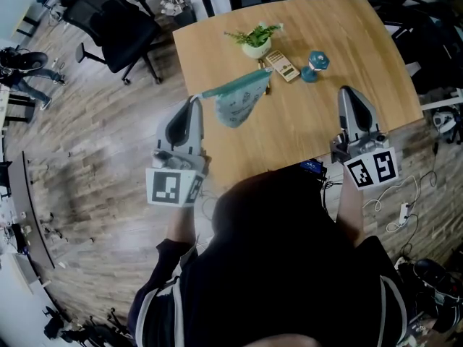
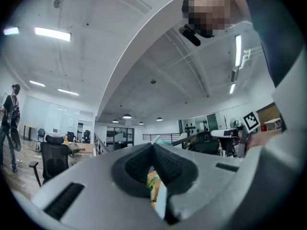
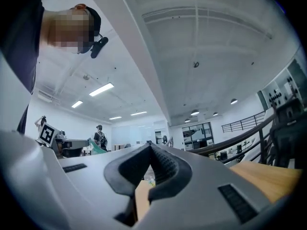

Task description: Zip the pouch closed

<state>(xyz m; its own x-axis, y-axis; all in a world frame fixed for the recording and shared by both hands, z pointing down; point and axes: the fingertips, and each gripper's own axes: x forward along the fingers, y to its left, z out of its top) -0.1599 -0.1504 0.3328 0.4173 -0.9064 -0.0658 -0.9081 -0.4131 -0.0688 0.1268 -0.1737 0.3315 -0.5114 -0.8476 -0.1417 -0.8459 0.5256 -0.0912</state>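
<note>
Head view, looking steeply down on a light wooden table (image 1: 347,56) whose near edge is covered by the person's dark top.

- Mint-green fabric pouch (image 1: 235,103): left of centre on the table, just below the plant. Its upper edge runs as a straight band from the lower left up towards the right, and the body sags beneath it in a rough triangle.
- Left gripper (image 1: 195,100): grey, at centre left, with its tips at the left end of that band. In the left gripper view the black ribbed pads meet with no gap, and a sliver of green fabric shows just past the tips. The jaws read as pressed together on the pouch's left corner.
- Right gripper (image 1: 346,90): at centre right, over bare wood and well apart from the pouch. In the right gripper view its pads are pressed together with nothing between them.
- I cannot tell from here whether the zip is open or done up.

Also on the table, all towards the top of the frame:
- A small leafy plant in a white pot (image 1: 256,42).
- A tan rectangular block (image 1: 282,65) just right of the plant.
- A small round teal object (image 1: 315,63) further right.

A black office chair (image 1: 119,20) stands on the wooden floor at upper left.
</note>
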